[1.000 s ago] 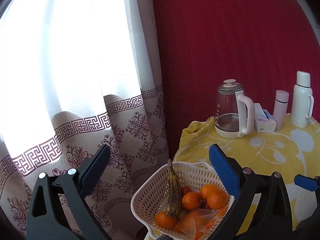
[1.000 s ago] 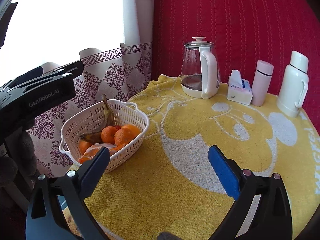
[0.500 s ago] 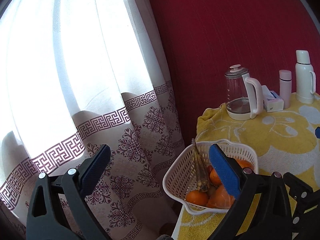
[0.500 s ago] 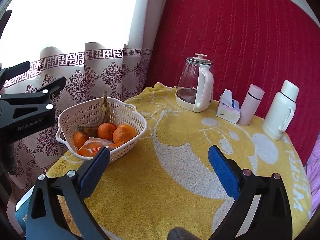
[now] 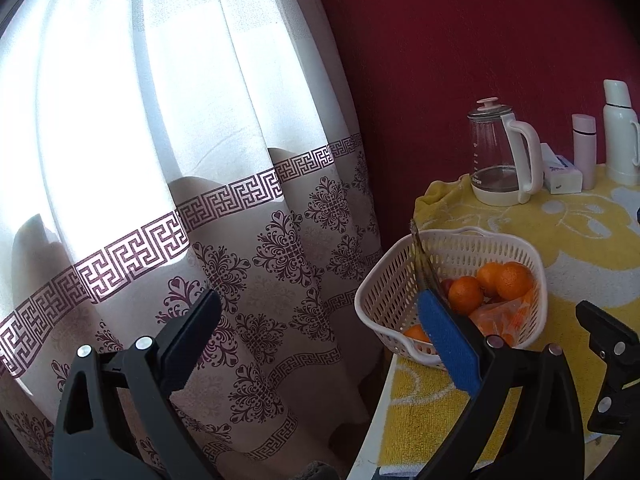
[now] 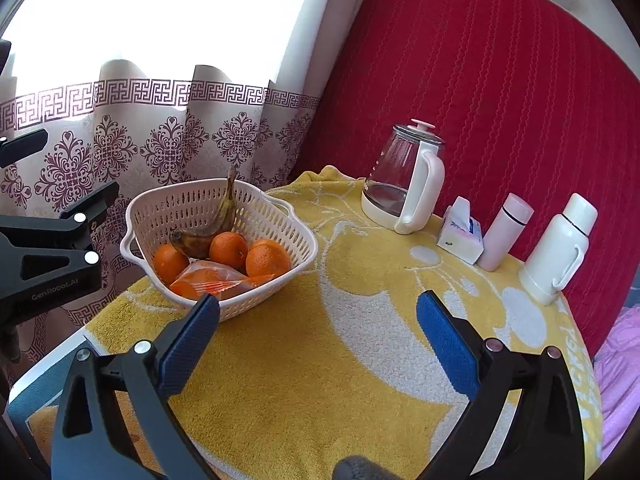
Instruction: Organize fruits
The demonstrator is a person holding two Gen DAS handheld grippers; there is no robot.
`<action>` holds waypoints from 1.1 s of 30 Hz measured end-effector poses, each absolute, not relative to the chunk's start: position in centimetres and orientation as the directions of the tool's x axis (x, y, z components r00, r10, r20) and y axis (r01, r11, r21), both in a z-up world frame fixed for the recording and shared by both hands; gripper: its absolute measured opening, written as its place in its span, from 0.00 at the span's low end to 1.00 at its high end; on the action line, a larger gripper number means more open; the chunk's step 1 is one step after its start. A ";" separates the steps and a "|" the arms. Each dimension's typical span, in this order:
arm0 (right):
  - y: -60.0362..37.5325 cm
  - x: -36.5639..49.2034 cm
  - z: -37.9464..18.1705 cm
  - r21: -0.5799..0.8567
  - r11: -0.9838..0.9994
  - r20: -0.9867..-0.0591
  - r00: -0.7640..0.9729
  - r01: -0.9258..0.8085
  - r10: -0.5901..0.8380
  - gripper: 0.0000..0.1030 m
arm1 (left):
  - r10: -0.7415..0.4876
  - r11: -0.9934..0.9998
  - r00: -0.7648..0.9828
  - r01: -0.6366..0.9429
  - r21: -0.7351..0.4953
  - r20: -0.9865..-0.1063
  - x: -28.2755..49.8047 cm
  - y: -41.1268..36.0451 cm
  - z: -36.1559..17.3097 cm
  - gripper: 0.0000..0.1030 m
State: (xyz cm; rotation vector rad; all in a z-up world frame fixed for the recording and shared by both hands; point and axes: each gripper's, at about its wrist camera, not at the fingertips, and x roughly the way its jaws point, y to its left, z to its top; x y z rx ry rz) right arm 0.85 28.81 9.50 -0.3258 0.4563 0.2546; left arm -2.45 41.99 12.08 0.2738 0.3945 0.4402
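Fruit basket (image 6: 224, 216) sits at table edge; both tongs (image 6: 318, 320) (image 5: 320, 320) gape wide, empty.

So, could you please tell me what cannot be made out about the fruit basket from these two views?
- Left wrist view: the left hand-held gripper has its blue pad covering part of the basket and most of the banana.
- Right wrist view: the contents of the orange plastic bag are blurred by the film.
- Both views: fruit under the oranges is hidden by the pile.

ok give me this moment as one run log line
left gripper: open, empty, off table edge | right gripper: open, empty, above cloth | basket: banana, oranges inside | no grasp yet
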 end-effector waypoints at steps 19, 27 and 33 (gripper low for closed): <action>29.9 0.7 9.0 -0.318 0.909 -0.437 0.892 -0.270 0.112 0.95 | 0.517 0.827 0.809 -0.388 0.407 -0.279 -2.2 42.1 10.7 0.97; 30.5 0.7 8.7 -0.332 0.900 -0.446 0.888 -0.282 0.114 0.95 | 0.518 0.828 0.803 -0.385 0.407 -0.294 -2.0 42.5 10.1 0.97; 30.9 0.7 8.5 -0.338 0.894 -0.452 0.884 -0.292 0.118 0.95 | 0.516 0.829 0.802 -0.381 0.409 -0.301 -1.9 42.5 9.8 0.97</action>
